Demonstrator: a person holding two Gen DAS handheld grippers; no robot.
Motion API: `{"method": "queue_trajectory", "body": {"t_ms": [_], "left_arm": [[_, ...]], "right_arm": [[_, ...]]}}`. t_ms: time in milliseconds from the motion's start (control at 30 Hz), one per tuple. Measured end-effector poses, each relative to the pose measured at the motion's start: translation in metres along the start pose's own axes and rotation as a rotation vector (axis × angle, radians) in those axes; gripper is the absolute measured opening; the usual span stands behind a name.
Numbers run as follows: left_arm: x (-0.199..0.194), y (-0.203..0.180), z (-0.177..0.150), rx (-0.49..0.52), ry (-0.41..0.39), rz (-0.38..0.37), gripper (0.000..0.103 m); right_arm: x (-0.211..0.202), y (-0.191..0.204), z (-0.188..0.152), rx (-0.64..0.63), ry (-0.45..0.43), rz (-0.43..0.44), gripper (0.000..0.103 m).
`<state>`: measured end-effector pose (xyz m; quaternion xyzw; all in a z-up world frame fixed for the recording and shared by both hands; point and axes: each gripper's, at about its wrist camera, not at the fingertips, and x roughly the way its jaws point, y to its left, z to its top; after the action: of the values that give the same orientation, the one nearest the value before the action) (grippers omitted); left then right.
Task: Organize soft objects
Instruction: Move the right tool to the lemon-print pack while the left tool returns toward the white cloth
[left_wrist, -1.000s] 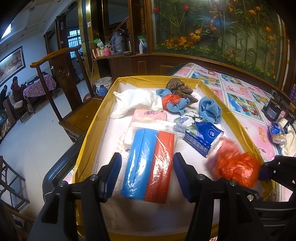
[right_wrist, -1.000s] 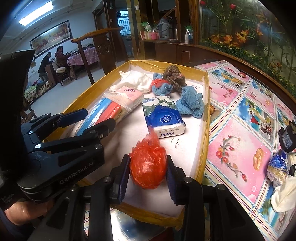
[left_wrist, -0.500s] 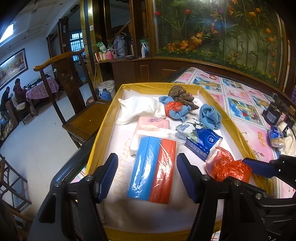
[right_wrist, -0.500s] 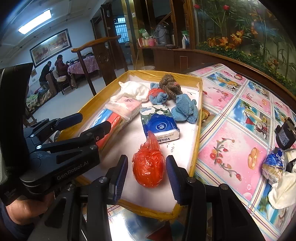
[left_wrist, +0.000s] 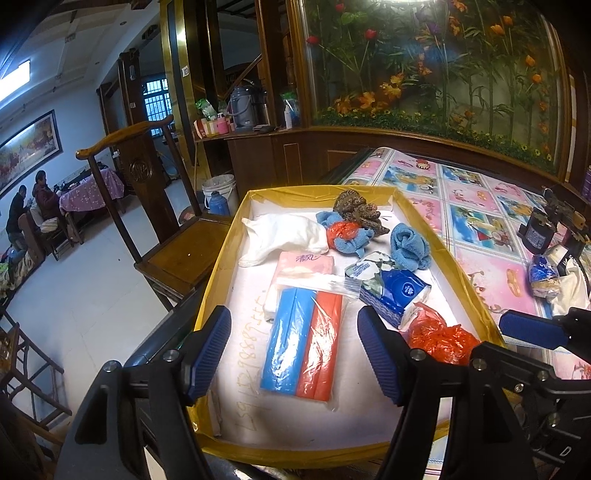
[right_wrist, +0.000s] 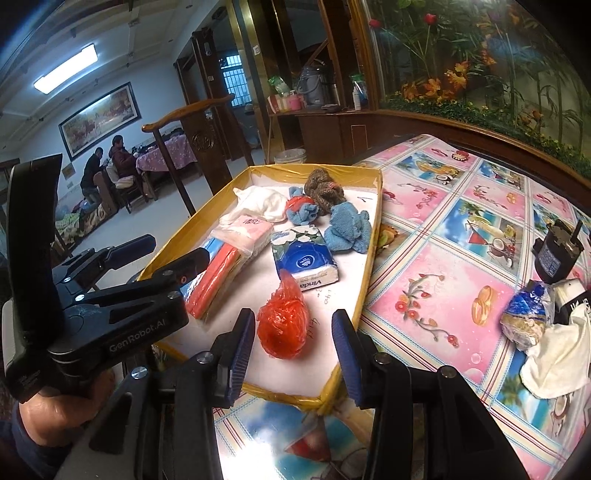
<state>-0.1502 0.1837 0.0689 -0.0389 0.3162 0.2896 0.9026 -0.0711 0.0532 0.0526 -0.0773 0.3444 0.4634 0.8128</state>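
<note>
Right wrist view: the right gripper (right_wrist: 293, 354) is sitting wide apart around the red bag (right_wrist: 283, 325). The left gripper (left_wrist: 293, 354) is gaping too. Near the tray (right_wrist: 364, 295) edge, a bump could be knocking the bag out.

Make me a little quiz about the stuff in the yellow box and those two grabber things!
1. True or false: the right gripper is squeezing the red plastic bag.
2. Which thing lies right beside the red plastic bag in the yellow tray? A) white cloth B) blue tissue pack C) brown knit bundle
3. Fill in: in the left wrist view, the long packet ahead of the left gripper is blue on one half and ____ on the other.

Key
1. False: its jaws stand open on either side of the bag, not touching it.
2. B
3. red
</note>
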Motion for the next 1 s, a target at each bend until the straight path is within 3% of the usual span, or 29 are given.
{"method": "queue_trajectory", "body": {"t_ms": [233, 467, 700, 833, 1000], "left_arm": [[-0.013, -0.01, 0.002, 0.02, -0.018, -0.001, 0.071], [-0.041, -0.041, -0.001, 0.039, -0.062, -0.145, 0.074], [-0.06, -0.12, -0.02, 0.161, -0.046, -0.385, 0.078], [-0.048, -0.167, -0.038, 0.235, 0.065, -0.525, 0.078], [-0.034, -0.189, -0.055, 0.274, 0.124, -0.541, 0.078]], "right_arm": [[-0.019, -0.015, -0.006, 0.035, -0.027, -0.004, 0.048], [-0.051, -0.052, -0.021, 0.113, -0.063, -0.048, 0.051], [-0.109, -0.134, -0.05, 0.264, -0.11, -0.18, 0.053], [-0.143, -0.197, -0.066, 0.364, -0.118, -0.299, 0.068], [-0.166, -0.281, -0.093, 0.501, -0.037, -0.4, 0.068]]}}
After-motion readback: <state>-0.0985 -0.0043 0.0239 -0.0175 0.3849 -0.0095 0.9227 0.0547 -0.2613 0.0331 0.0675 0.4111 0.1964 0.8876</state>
